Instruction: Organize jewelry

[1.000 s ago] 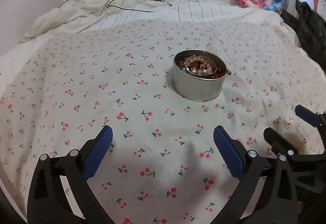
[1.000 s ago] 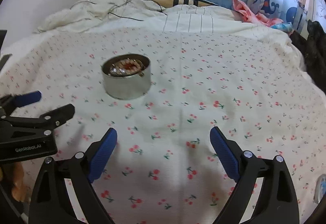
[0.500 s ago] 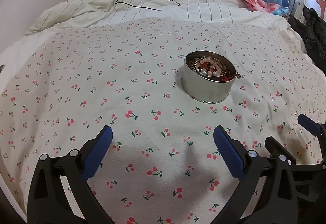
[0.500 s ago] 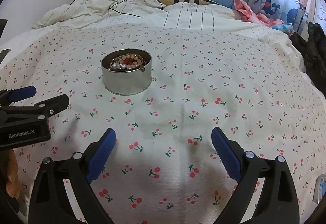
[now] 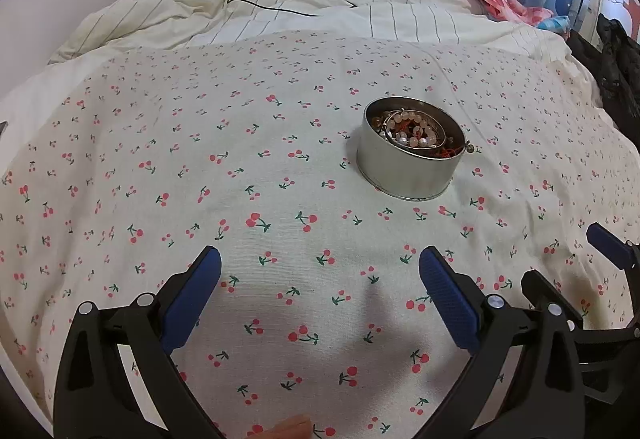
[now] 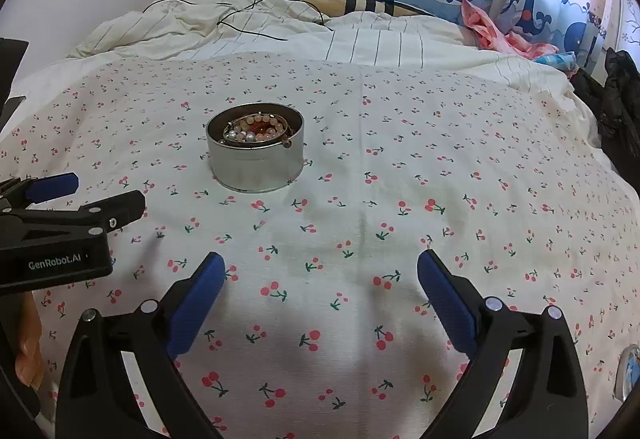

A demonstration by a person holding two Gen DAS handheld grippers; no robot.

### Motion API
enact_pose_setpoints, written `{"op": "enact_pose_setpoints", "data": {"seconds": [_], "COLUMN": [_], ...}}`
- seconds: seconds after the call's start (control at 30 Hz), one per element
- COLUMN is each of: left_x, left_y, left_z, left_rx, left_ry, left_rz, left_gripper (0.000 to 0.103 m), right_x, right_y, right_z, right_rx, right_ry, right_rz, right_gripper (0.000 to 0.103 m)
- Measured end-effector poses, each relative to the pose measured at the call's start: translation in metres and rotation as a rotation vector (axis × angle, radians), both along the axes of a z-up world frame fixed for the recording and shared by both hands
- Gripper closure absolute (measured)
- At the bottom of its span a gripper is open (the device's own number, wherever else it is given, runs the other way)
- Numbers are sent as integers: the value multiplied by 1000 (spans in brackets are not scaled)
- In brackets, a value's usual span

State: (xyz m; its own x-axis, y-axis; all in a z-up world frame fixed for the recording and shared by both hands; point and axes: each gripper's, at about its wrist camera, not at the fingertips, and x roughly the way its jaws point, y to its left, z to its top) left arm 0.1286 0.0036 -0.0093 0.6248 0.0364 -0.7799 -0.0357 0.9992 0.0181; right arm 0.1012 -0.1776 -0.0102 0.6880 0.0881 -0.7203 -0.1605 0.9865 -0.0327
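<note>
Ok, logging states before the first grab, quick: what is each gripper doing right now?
Left gripper: open, jaws wide apart, holding nothing.
Right gripper: open, holding nothing, short of the round silver jewelry tin.

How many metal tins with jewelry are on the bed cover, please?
1. The tin stands on the cherry-print cover, ahead and to the left of the open right gripper and ahead of the open left gripper. Beads fill it.
</note>
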Motion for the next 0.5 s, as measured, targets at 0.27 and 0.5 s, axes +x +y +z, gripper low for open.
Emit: {"op": "enact_pose_setpoints", "data": {"seconds": [0.27,0.5], "left_x": [1,1], "left_y": [0,-1], "left_z": [0,0], "left_rx": [6,13], "left_ry": [2,7], "left_rz": [-3,-3], "left_gripper": [8,8], "right_x": [0,-1], "right_y": [1,1], "right_z": [1,1], "right_rx": [1,4], "right_ry": [0,1], "right_rz": [5,4], "right_gripper": [10,10]}}
